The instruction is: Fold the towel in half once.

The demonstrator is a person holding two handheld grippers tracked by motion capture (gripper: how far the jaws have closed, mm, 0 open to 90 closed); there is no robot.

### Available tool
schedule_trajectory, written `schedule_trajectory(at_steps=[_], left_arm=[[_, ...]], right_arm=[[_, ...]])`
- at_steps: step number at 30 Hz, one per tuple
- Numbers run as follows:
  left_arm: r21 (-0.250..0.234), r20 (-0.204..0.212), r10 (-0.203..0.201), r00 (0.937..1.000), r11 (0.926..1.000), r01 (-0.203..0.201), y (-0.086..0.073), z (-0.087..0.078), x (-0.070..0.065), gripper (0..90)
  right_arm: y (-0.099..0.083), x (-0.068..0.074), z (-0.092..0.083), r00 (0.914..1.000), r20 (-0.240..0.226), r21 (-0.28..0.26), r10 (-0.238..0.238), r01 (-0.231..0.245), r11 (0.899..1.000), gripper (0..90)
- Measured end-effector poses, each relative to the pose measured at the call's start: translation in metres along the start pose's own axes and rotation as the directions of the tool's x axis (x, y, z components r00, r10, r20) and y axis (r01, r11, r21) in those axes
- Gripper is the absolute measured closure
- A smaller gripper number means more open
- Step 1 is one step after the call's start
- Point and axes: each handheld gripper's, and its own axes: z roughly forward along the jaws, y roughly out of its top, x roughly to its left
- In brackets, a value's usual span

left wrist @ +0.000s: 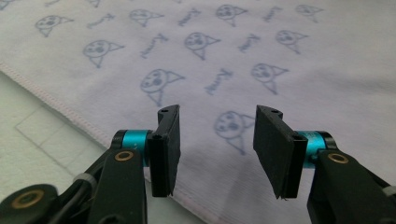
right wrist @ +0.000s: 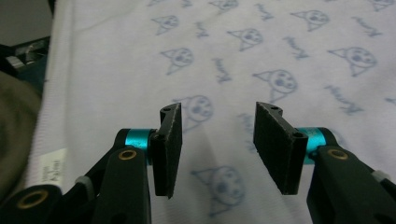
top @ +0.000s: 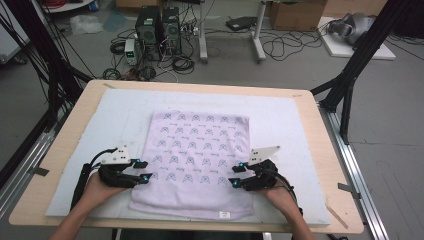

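A pale lilac towel [top: 197, 155] printed with small cartoon faces lies folded flat on a white mat [top: 100, 130]. My left gripper [top: 142, 170] rests at the towel's left edge near the front, its jaws open and pointing in over the cloth. In the left gripper view the gripper [left wrist: 217, 135] hovers just above the towel [left wrist: 233, 56] with nothing between the pads. My right gripper [top: 237, 175] mirrors it at the towel's right edge. Its jaws [right wrist: 217, 135] also stand open above the towel [right wrist: 233, 70]. A white label [right wrist: 51, 170] sits at the front hem.
The mat covers most of a wooden table [top: 320, 150]. Black frame posts [top: 350, 75] stand at the table's sides. Computer towers [top: 157, 30], cables and boxes lie on the floor beyond. The person's hands [top: 97, 192] come in from the front edge.
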Motion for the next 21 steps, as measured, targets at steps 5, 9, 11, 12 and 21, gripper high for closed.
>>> schedule_trajectory(at_steps=[5,9,11,12,21], left_arm=[[0.015,0.035,0.016,0.9992,0.9997,-0.017,-0.007,-0.008,-0.015,50.5],[0.071,0.060,0.045,0.9972,0.9962,-0.050,-0.017,-0.003,-0.020,60.0],[0.048,0.086,0.049,0.9951,0.9974,-0.053,-0.019,-0.005,-0.022,74.6],[0.051,0.085,0.054,0.9949,0.9970,-0.058,-0.019,-0.005,-0.023,85.5],[0.008,0.143,0.036,0.9890,0.9993,-0.038,-0.009,-0.023,-0.021,85.1]], right_arm=[[-0.002,0.023,0.000,0.9981,-0.041,-0.007,-0.045,0.045,0.999,53.0],[-0.010,0.028,0.008,0.9962,-0.065,0.059,-0.057,0.061,0.996,60.1],[-0.012,0.029,0.010,0.9959,-0.060,0.060,-0.068,0.071,0.996,66.6],[-0.012,0.030,0.010,0.9955,-0.064,0.061,-0.069,0.073,0.995,76.1],[-0.005,0.030,-0.006,0.9882,-0.137,-0.011,-0.068,0.067,0.998,82.3]])
